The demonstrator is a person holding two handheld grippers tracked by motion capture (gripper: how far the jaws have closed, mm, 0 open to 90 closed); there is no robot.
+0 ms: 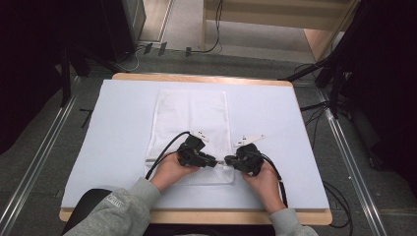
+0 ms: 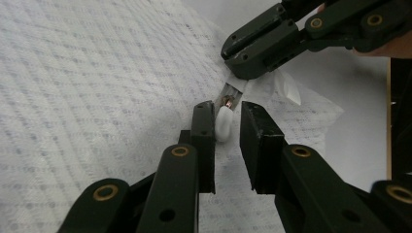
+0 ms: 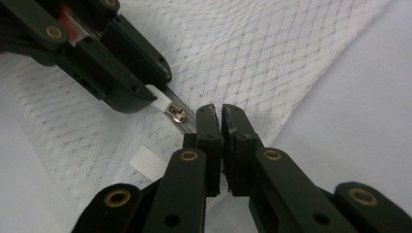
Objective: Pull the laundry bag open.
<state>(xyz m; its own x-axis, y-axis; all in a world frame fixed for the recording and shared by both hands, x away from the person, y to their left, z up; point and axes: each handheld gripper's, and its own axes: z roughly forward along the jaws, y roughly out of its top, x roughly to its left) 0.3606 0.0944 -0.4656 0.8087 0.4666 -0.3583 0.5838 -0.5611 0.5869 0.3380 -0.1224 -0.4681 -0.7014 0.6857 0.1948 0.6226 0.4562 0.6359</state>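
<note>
A white mesh laundry bag (image 1: 191, 130) lies flat on the tabletop (image 1: 118, 128), its zipper edge nearest the person. The left gripper (image 2: 227, 121) has its jaws apart around the white zipper pull (image 2: 223, 124), which touches one jaw. Just beside the pull, the right gripper (image 3: 216, 116) has its jaws pressed together on the bag's zipper edge (image 3: 182, 121).

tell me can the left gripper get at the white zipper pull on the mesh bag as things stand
Probably yes: the zipper pull already sits between the open jaws of the left gripper, against one pad, nothing blocking it.
</note>
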